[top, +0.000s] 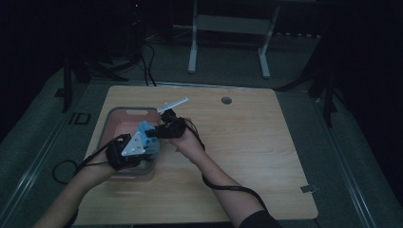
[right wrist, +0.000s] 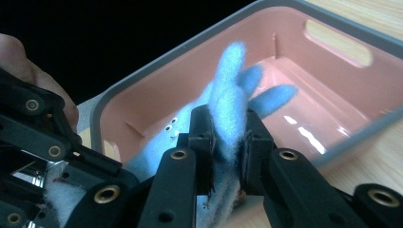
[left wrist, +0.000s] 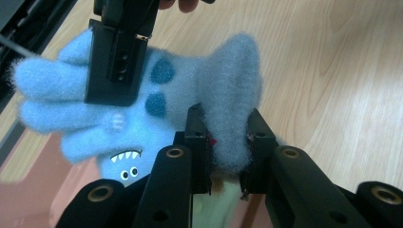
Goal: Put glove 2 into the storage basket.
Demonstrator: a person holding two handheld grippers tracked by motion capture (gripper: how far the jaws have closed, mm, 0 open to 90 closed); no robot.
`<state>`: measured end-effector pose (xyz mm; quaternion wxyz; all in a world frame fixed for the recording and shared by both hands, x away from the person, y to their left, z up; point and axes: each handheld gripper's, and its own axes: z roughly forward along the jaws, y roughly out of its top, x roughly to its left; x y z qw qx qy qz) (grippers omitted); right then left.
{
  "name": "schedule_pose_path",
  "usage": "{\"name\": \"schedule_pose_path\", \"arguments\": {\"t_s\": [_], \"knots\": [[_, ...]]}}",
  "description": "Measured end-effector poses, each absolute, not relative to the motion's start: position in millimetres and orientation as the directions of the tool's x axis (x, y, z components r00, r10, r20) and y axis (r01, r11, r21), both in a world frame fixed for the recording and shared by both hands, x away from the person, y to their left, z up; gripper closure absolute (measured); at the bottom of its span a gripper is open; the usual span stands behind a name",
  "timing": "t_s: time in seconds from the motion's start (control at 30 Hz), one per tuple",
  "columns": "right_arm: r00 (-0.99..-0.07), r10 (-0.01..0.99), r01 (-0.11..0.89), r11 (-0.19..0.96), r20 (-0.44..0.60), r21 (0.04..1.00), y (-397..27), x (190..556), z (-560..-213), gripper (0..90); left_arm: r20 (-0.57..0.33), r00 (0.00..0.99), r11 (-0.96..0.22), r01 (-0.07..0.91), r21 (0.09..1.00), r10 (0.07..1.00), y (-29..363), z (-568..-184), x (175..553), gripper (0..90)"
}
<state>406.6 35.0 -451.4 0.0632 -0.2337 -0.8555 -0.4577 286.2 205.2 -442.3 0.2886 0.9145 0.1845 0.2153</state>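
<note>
Glove [left wrist: 142, 95], fuzzy and blue with a small toothy face, hung stretched between both tongs just over the near edge of a pink bin [right wrist: 142, 90], clear of the bin's floor. Found the left tongs [left wrist: 230, 128] clamped on one thick fuzzy lobe of it, seemingly the thumb or cuff end, and the right tongs [right wrist: 228, 128] clamped on a finger, jaws pressed well into the pile on both.

Judged the step as carrying or spreading the glove above the bin; could not tell whether in or out. Called for even tension from both hands, no twisting, and enough height to clear the grey rim before any sideways move. Risked slippage, since soft fleece compresses and slides.

Elsewhere, saw mostly bare wooden counter [top: 237, 142], with a round hole [top: 226, 100] near its far edge, well apart. Noted a cable [top: 228, 187] trailing under the right forearm, and the two tongs crowded close together, likely to knock each other.
</note>
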Motion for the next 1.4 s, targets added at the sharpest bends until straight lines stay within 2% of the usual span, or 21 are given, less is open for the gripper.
{"name": "schedule_pose_path", "arguments": {"t_s": [0.37, 0.83, 0.97, 1.1, 1.2, 1.27, 1.3, 1.33, 1.4], "knots": [[-0.892, 0.31, 0.448, 0.498, 0.33, 0.742, 79.0, 404.5, -465.6, 78.6, 0.268, 0.82, -0.761, 0.279, 0.586, 0.507, 235.9, -455.7, 279.3, 77.4], [-0.872, 0.364, 0.487, 0.572, 0.328, 0.66, 97.4, 410.1, -498.4, 76.4, 0.198, 0.833, -0.774, 0.355, 0.525, 0.516, 235.3, -487.4, 295.1, 77.0], [-0.874, 0.368, 0.483, 0.593, 0.317, 0.645, 101.7, 410.0, -498.7, 70.6, 0.175, 0.837, -0.775, 0.374, 0.509, 0.519, 235.2, -490.4, 298.6, 76.5], [-0.879, 0.36, 0.474, 0.596, 0.311, 0.648, 102.2, 409.4, -496.5, 56.4, 0.167, 0.837, -0.775, 0.381, 0.505, 0.52, 234.3, -490.7, 300.3, 74.0], [-0.893, 0.346, 0.447, 0.593, 0.289, 0.67, 99.8, 408.8, -492.3, 43.3, 0.159, 0.831, -0.767, 0.395, 0.505, 0.533, 233.6, -490.5, 300.4, 66.0], [-0.894, 0.348, 0.443, 0.582, 0.283, 0.682, 96.5, 408.8, -489.0, 32.7, 0.179, 0.814, -0.761, 0.405, 0.507, 0.553, 233.2, -490.4, 299.6, 54.0], [-0.894, 0.348, 0.443, 0.582, 0.283, 0.682, 96.5, 408.8, -489.0, 32.7, 0.179, 0.814, -0.761, 0.405, 0.507, 0.553, 233.2, -490.4, 299.6, 48.7], [-0.894, 0.349, 0.442, 0.569, 0.282, 0.694, 91.3, 409.8, -485.3, 27.0, 0.172, 0.793, -0.733, 0.426, 0.53, 0.585, 235.3, -487.8, 299.9, 38.9], [-0.891, 0.347, 0.447, 0.556, 0.293, 0.701, 87.1, 411.0, -482.3, 20.5, 0.173, 0.767, -0.708, 0.447, 0.547, 0.618, 238.5, -483.9, 300.9, 29.8]]}}
